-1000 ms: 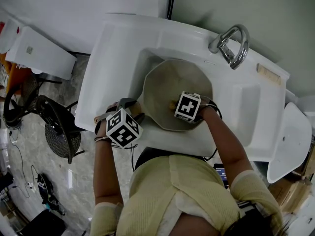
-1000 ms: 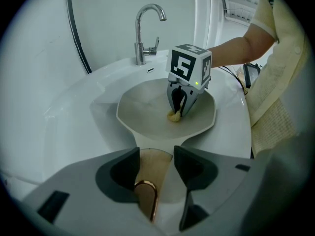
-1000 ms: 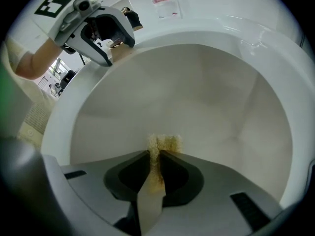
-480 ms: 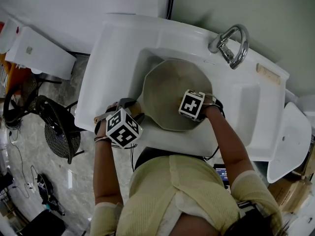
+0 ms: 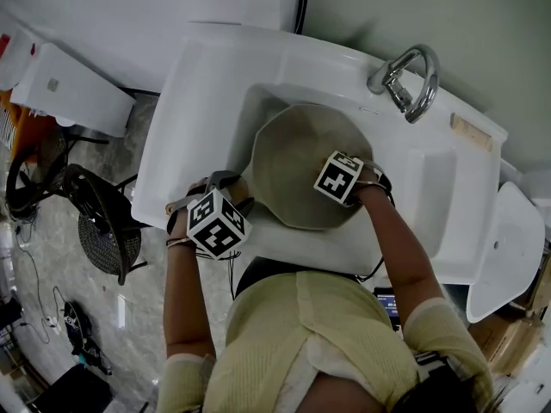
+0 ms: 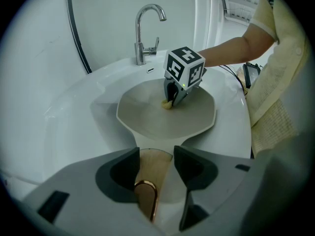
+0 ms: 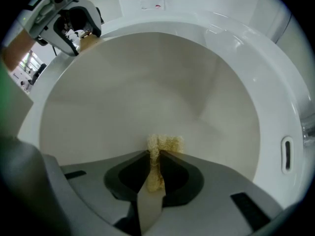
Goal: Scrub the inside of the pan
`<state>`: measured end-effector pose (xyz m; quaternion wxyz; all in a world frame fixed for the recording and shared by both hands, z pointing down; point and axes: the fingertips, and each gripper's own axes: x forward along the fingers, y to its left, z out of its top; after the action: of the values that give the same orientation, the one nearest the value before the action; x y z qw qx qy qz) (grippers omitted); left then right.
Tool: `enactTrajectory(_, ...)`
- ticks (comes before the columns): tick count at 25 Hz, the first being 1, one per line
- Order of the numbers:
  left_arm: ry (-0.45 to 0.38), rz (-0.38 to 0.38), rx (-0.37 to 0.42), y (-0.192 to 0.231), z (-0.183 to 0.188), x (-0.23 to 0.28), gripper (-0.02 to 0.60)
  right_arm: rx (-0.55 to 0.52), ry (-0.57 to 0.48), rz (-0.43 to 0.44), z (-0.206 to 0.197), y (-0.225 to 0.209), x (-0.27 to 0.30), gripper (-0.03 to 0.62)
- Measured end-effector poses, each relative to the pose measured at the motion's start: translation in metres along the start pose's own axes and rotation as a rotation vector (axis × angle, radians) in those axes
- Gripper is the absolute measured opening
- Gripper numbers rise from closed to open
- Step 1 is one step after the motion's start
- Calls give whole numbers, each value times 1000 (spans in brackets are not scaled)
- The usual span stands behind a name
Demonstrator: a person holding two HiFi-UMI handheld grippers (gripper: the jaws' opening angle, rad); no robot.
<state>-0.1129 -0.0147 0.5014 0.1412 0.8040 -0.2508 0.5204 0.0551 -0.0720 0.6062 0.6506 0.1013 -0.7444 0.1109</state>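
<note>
1. Sitting in a white sink (image 5: pixel 202 101), the pale pan (image 5: pixel 288 157) faces up.
2. Left gripper (image 6: pixel 155 162) pinches the pan's handle (image 6: pixel 146 181), steadying it.
3. Right gripper (image 7: pixel 156 154) squeezes a yellow scrubber (image 7: pixel 168 142) between its jaws — the tuft touches the pan's inner floor.
4. Risk, as I judge it: only a thin fold is nipped, so hard rubbing could pull the scrubber free — or tip the pan if the handle grip slackens.

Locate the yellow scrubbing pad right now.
In the right gripper view, the scrubbing pad is pinched in the right gripper, pressed inside the pan, opposite its handle.
</note>
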Motion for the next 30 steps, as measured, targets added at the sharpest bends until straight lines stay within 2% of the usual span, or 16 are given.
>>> enactTrajectory(6,0,1,1,0,0,0,262,70,-40,-88,8,-17,1,77)
enactTrajectory(11,1,0,0,0,0,0,262,83,-82,-108,18,-20,2,75)
enactTrajectory(21,1,2,-1,0,0,0,262,52,-204,-24,48,5,-4,75)
enactTrajectory(30,-3,5,2,0,0,0,262,12,-232,29,62,29,-6,75)
